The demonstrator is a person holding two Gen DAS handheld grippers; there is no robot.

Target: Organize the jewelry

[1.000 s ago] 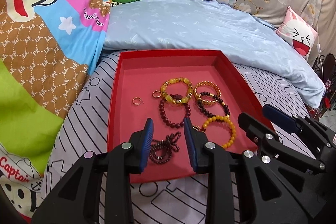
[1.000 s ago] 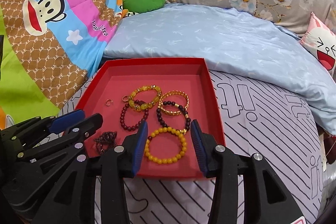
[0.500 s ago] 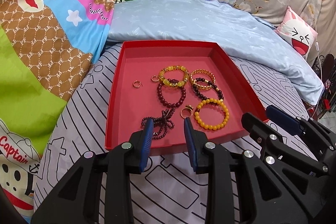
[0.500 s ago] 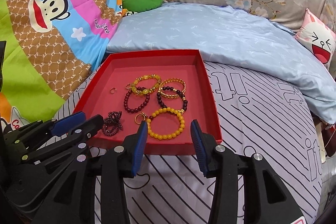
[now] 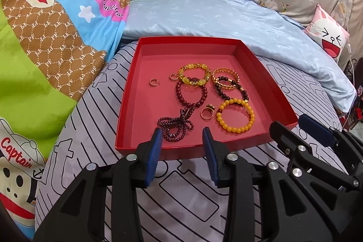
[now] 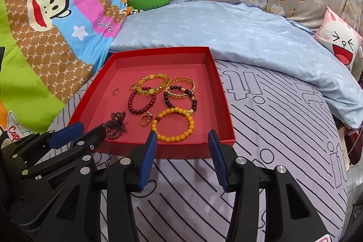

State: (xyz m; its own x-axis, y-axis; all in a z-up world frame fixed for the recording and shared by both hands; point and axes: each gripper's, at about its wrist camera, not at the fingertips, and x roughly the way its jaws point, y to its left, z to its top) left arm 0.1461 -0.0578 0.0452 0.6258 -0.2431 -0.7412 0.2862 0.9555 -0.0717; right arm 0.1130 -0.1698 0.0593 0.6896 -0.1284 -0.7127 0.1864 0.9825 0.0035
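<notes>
Both grippers hover just short of the red tray (image 5: 127,92) on the bed, jaws spread wide and holding nothing. The left gripper (image 5: 182,136) lines up with the dark bead strand (image 5: 175,126), bunched just inside the tray's near wall — straight ahead, clearly its nearest piece. The right gripper (image 6: 182,140) faces the yellow bead bracelet (image 6: 173,124), lying flat (ring open upward) — also near that wall.
</notes>
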